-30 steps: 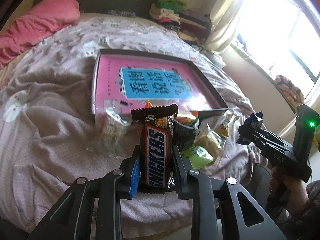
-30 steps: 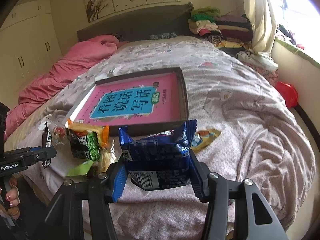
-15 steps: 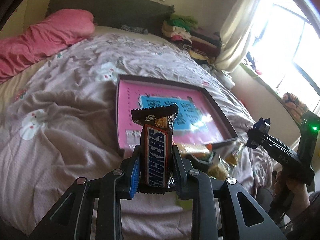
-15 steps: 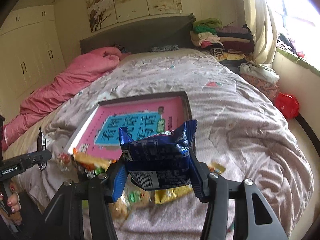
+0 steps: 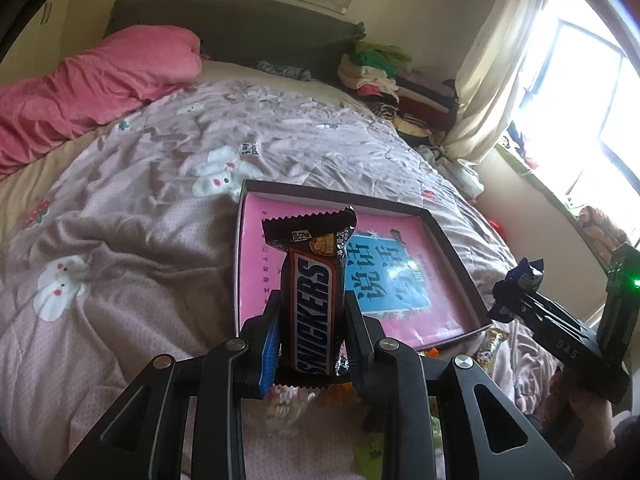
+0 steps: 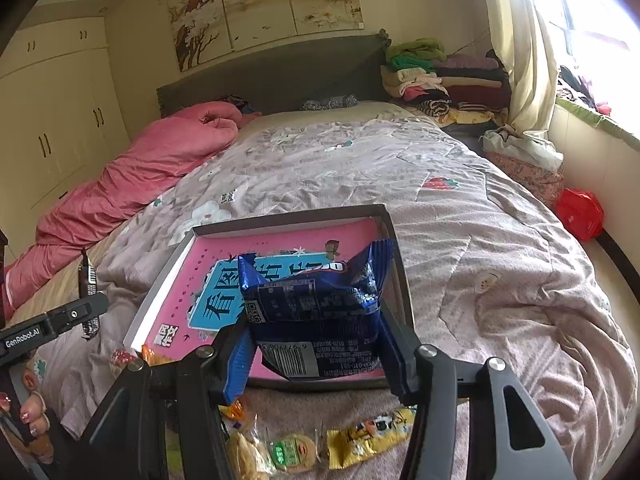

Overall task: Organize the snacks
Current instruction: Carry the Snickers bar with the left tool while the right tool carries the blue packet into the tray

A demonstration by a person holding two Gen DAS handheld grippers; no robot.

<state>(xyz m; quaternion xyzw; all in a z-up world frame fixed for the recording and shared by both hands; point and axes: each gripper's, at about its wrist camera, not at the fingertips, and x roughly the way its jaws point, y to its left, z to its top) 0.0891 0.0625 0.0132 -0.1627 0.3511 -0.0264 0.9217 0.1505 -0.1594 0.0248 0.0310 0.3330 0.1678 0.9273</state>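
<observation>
Gripping a Snickers bar [image 5: 313, 312] upright between closed pads, the left gripper [image 5: 310, 334] hangs over the near edge of a shallow box [image 5: 456, 256] with a pink printed sheet on its floor. The right gripper [image 6: 314, 344] clamps a crumpled blue snack packet [image 6: 316, 312] by its sides, above the near right part of the same box [image 6: 394, 236].

Only the right view shows the loose snacks [image 6: 296, 446] on the bedspread [image 6: 480, 240] just in front of the box, a white wardrobe [image 6: 60, 120] on the left and a flower painting [image 6: 264, 8] above the grey headboard [image 6: 280, 72]. The left view shows the other tool from the side, and a bright window [image 5: 580, 92] at right.

The box lies on a pale printed bedspread, with a pink quilt [image 5: 92, 84] far left and folded clothes [image 5: 392, 80] far right.

A second earlier, both grippers sat nearer, with the snack pile in front of them; now they hang farther in, over the box, the grips unchanged.
</observation>
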